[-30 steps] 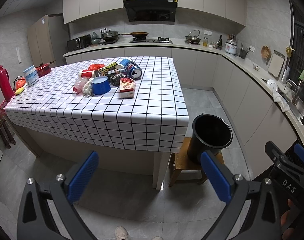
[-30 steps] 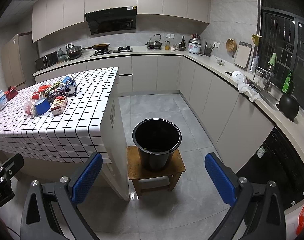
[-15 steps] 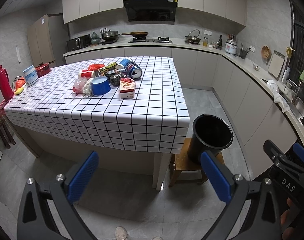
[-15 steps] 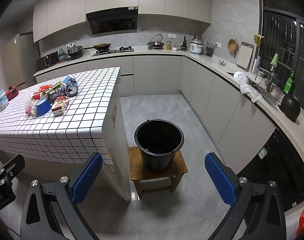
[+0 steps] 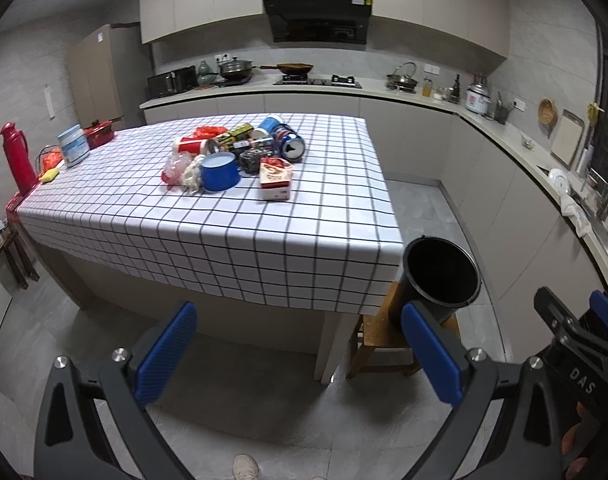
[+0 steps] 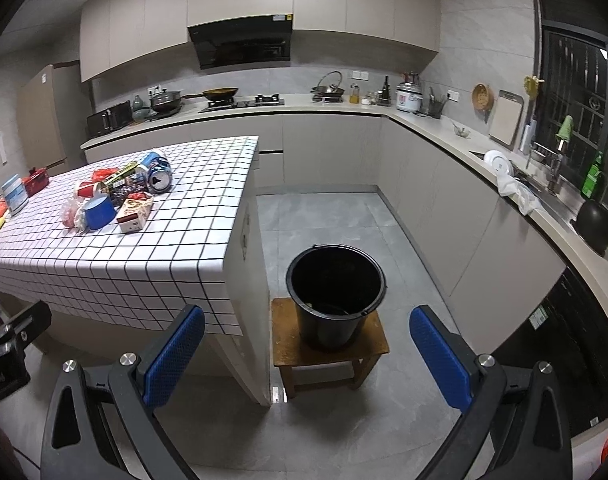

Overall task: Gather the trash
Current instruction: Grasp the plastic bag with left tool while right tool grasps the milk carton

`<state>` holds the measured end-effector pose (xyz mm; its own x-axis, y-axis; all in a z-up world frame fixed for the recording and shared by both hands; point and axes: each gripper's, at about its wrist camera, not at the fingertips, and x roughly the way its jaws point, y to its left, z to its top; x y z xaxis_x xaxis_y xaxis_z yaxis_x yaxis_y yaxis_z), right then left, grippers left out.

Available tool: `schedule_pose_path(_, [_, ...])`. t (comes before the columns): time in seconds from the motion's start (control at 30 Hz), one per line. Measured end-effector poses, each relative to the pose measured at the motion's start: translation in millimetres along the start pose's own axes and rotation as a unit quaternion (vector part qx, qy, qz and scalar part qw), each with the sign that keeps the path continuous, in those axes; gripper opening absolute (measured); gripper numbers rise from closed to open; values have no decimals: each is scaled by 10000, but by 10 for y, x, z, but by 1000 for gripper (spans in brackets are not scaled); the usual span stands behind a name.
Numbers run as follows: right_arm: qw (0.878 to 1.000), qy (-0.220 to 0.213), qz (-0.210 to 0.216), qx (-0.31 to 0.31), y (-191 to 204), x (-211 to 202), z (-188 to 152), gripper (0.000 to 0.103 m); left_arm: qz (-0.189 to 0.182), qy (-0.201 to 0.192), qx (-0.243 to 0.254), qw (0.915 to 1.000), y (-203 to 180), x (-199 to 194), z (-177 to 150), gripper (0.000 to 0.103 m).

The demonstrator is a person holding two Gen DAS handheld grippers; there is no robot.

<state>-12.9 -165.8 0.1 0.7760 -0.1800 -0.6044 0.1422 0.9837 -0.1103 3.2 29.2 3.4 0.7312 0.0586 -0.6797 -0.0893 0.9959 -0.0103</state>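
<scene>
A heap of trash lies on the checked table (image 5: 264, 224): a blue bowl (image 5: 220, 171), a red-and-white carton (image 5: 276, 178), a crushed blue can (image 5: 292, 146), a red cup (image 5: 190, 146) and crumpled wrappers (image 5: 180, 168). The same heap shows in the right wrist view around the blue bowl (image 6: 99, 212) and carton (image 6: 134, 214). A black bucket (image 6: 335, 294) stands on a wooden stool (image 6: 327, 350) beside the table's right end; it is also the black bucket (image 5: 439, 276) in the left wrist view. My left gripper (image 5: 300, 350) and right gripper (image 6: 305, 350) hang open and empty, well short of the table.
A red thermos (image 5: 18, 158), a white tub (image 5: 74, 145) and a red pot (image 5: 100, 133) stand at the table's far left. Counters with stove (image 5: 317, 80), rice cooker (image 5: 479, 98) and sink (image 6: 543, 184) line the back and right. Grey floor (image 6: 343, 216) lies between table and cabinets.
Both views have crept slightly forward toward the table and bucket. Both grippers stay open and empty.
</scene>
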Motion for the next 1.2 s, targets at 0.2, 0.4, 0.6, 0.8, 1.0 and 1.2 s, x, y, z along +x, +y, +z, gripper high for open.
schedule_pose_path(0.2, [9994, -74, 336, -86, 149, 106, 75, 103, 384, -4, -248, 9990, 290, 118, 79, 103])
schedule_pose_path(0.4, [9975, 3, 676, -224, 504, 351, 208, 103, 668, 81, -479, 9966, 647, 376, 206, 103])
schedule_pose_path(0.6, [9957, 85, 861, -327, 983, 702, 373, 103, 772, 164, -509, 9956, 980, 788, 410, 103])
schedule_pose_path(0.8, [9952, 277, 870, -348, 1537, 1190, 633, 103, 804, 221, -469, 9954, 1435, 1339, 806, 103])
schedule_pose_path(1.0, [9944, 419, 932, -264, 2134, 1716, 993, 103, 919, 268, -379, 9947, 1878, 1827, 1213, 103])
schedule_pose_path(1.2, [9929, 642, 970, -265, 2641, 2184, 1202, 103, 943, 356, -373, 9942, 2209, 2286, 1489, 103])
